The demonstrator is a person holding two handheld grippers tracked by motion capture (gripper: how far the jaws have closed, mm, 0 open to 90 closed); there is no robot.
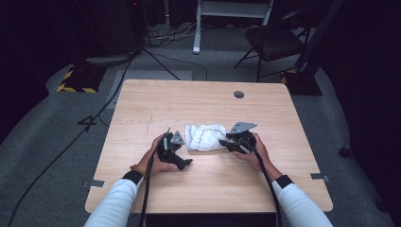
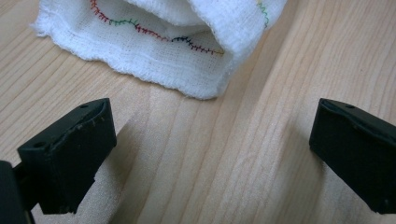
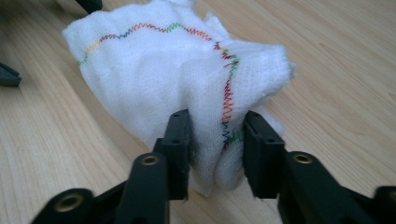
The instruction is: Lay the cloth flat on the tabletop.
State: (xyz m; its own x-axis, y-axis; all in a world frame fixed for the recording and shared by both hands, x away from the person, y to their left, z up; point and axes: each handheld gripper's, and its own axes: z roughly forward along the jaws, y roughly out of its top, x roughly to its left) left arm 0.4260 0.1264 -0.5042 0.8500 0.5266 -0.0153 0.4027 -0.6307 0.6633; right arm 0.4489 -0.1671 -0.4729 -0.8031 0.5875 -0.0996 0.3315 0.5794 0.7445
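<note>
So the white gauzy cloth with the wavy rainbow-coloured stitching (image 1: 205, 137) is sitting bunched up pretty much dead centre on the light wooden table (image 1: 156, 101), maybe a touch toward the 6 o'clock edge in the high view. It's crumpled into a lumpy oblong, long axis running roughly 9 to 3 across the table, and one end points at each gripper.

The right gripper (image 3: 217, 149), at the cloth's 3 o'clock end, has its two black jaws pinched onto a fold of the fabric. In the right gripper view the stitched seam runs down right between them and the cloth bulges out on both sides of the pads, so it's clamped on the cloth. The left gripper (image 2: 210, 144) is at the 9 o'clock end with its jaws standing wide apart and nothing between them but bare wood; the frayed hem of the cloth lies just beyond them at 12 in its own view, near but not touching.

The table has pale grain and a small round grey grommet (image 1: 239, 94) near the far edge at about 1 o'clock. Around it there's grey carpet (image 1: 42, 137), black cables (image 1: 71, 142) trailing off at 9–10, a dark chair (image 1: 272, 40) at 1 and a yellow-and-black striped base (image 1: 75, 82) at 10. Background is mostly dark.
</note>
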